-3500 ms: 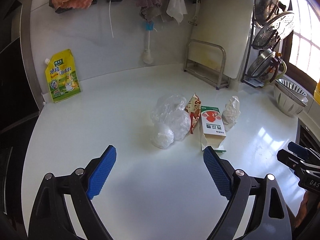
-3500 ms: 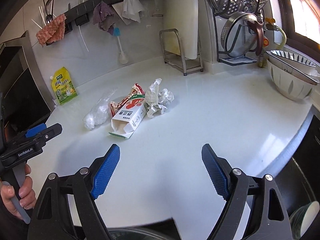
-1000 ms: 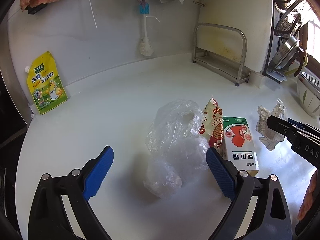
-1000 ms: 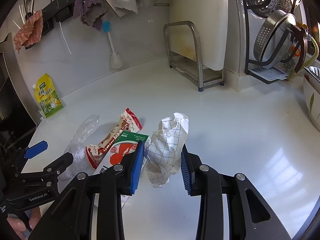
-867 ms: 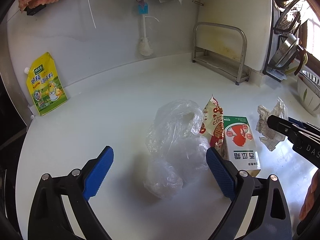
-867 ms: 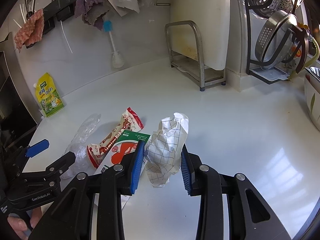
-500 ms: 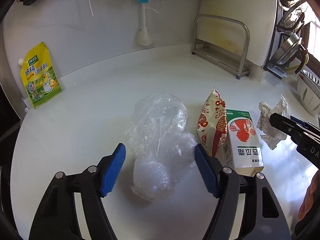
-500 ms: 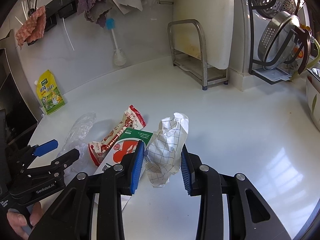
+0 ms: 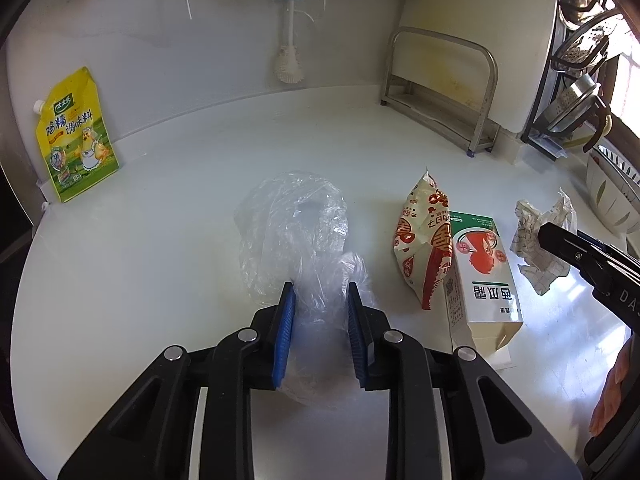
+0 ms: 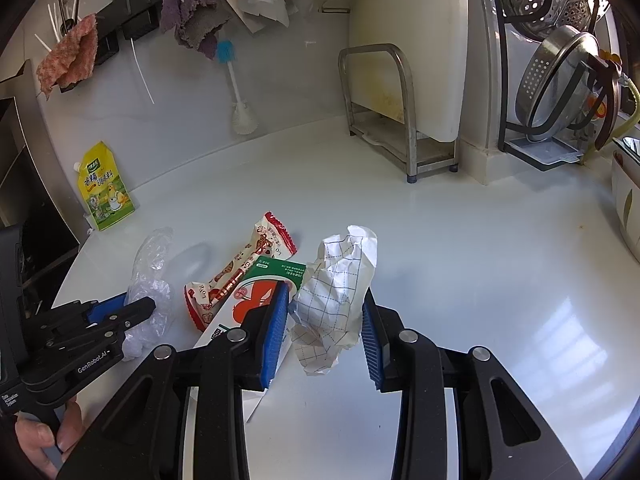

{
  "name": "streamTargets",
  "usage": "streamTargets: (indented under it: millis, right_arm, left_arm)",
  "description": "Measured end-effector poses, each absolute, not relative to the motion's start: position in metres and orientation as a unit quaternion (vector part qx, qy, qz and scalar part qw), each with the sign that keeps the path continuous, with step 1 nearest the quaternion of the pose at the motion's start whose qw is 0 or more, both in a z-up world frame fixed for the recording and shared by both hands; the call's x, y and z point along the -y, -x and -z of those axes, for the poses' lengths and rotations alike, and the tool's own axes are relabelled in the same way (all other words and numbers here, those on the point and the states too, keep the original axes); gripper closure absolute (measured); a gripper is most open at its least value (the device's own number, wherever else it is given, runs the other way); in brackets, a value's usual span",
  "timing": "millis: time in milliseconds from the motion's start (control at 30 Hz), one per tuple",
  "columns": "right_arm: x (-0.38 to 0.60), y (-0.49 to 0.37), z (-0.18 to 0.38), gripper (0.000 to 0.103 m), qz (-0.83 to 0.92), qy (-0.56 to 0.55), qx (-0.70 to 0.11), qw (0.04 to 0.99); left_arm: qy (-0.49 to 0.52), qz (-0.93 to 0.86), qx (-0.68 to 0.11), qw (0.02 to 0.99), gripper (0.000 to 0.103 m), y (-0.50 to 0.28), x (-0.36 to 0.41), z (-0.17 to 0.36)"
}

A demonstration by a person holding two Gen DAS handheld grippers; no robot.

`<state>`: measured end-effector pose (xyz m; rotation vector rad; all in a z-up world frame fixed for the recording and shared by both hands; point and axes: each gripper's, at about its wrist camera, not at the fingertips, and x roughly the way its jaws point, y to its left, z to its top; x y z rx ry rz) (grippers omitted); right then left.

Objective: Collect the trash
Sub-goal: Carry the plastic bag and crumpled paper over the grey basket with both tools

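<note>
While its blue pads press in from both sides, the left gripper is clamped on the clear plastic bag, whose crumpled film bulges out ahead of the fingertips and rests on the white countertop. Just right of the bag lies the orange snack wrapper, and touching the wrapper's far side is the milk carton, flat on its back with its opened end toward the camera. Beyond the carton, on the side away from the bag, the right gripper has its jaws closed in against the checked crumpled paper, pads pinching it on either flank; the paper's lower edge touches the counter beside the carton. Well away from the bag, against the back wall, a yellow seasoning pouch leans upright, a bottle brush hangs, and a steel rack holds a cutting board.
</note>
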<state>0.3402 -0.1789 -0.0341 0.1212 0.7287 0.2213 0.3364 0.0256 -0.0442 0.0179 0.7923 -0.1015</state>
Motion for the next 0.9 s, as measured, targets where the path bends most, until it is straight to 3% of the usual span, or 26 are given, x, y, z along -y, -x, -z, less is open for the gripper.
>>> streamTargets:
  millis: [400, 900]
  right_arm:
    - [0.204, -0.272, 0.032, 0.069, -0.091, -0.077, -0.348, 0.930]
    - [0.203, -0.057, 0.033, 0.069, -0.053, -0.075, -0.345, 0.934]
  left_arm:
    - [-0.019, 0.044, -0.334, 0.941, 0.078, -0.253, -0.025, 0.013]
    - [-0.049, 0.100, -0.330, 0.937, 0.078, -0.081, 0.006, 0.005]
